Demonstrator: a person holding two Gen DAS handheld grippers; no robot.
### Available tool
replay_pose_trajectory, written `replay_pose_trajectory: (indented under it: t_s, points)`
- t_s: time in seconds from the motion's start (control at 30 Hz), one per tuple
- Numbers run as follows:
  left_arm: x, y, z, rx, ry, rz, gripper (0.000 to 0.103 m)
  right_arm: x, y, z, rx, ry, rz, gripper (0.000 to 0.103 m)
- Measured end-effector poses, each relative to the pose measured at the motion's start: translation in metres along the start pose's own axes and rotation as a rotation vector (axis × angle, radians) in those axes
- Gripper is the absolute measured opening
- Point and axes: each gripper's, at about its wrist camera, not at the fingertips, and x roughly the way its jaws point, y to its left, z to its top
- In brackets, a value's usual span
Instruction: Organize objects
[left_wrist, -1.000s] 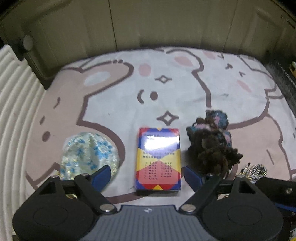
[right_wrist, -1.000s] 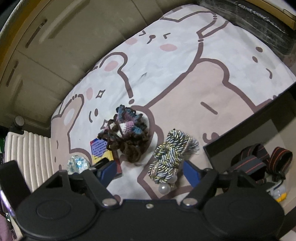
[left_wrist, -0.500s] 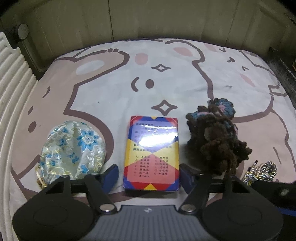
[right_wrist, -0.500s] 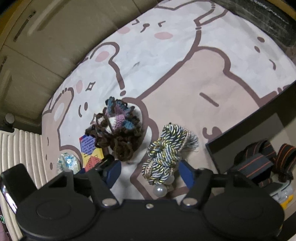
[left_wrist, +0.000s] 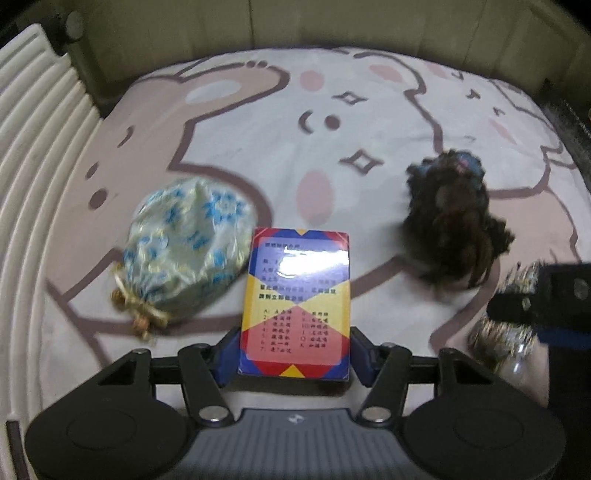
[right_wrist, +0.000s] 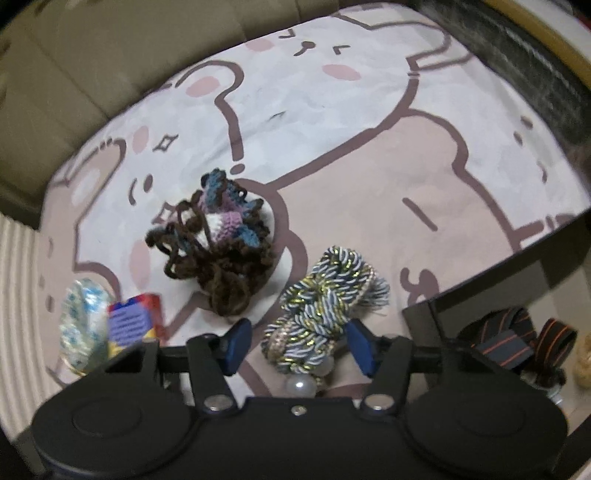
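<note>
My left gripper (left_wrist: 293, 352) is black plastic with two round housings low at the sides, angled black link arms, each pinned by a silver screw, and blue pads (left_wrist: 226, 350) on the fingers. A grey ribbed plate with a small logo sits between the housings. My right gripper (right_wrist: 297, 347) is built the same, all black, blue pads (right_wrist: 236, 345), two silver pivot screws and one small centre screw

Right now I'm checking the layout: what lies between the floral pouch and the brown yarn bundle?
The colourful card box, beside the floral pouch; bare blanket separates it from the brown yarn bundle. Left wrist view.
</note>
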Motion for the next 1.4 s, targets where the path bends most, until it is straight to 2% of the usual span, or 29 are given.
replay_pose_trajectory:
  t_s: [0.2,0.37,0.47,0.63,0.73,0.87,1.03,1.1,1.17,1.23,1.4]
  points:
    - [-0.007,0.014,-0.018,-0.024,0.045,0.009,0.060,0.016,0.023,-0.009,-0.164,-0.003,-0.148,0.061]
    - [-0.009,0.020,-0.026,-0.040,0.062,0.011,0.060,0.024,0.028,-0.015,-0.239,-0.019,-0.166,0.055]
    - [-0.010,0.023,-0.030,-0.051,0.070,0.005,0.060,0.020,0.033,-0.016,-0.310,-0.025,-0.149,0.047]
    - [-0.010,0.027,-0.032,-0.075,0.087,-0.008,0.060,0.015,0.037,-0.021,-0.457,-0.001,-0.060,0.046]
    - [-0.010,0.028,-0.033,-0.081,0.099,-0.016,0.060,0.011,0.040,-0.030,-0.616,0.026,0.002,0.046]
    - [-0.010,0.030,-0.034,-0.087,0.107,-0.024,0.060,0.005,0.043,-0.049,-0.845,0.042,0.022,0.046]
    - [-0.008,0.030,-0.032,-0.083,0.118,-0.024,0.060,0.000,0.044,-0.065,-0.992,0.068,0.061,0.046]
    - [-0.007,0.030,-0.031,-0.082,0.121,-0.023,0.061,-0.001,0.041,-0.066,-0.996,0.073,0.073,0.047]
    - [-0.006,0.030,-0.030,-0.084,0.122,-0.017,0.061,0.000,0.036,-0.062,-0.946,0.079,0.086,0.048]
    - [-0.005,0.029,-0.029,-0.086,0.118,-0.013,0.061,-0.001,0.031,-0.055,-0.859,0.082,0.105,0.049]
    - [-0.005,0.032,-0.024,-0.112,0.106,-0.012,0.062,-0.001,0.020,-0.037,-0.603,0.118,0.173,0.061]
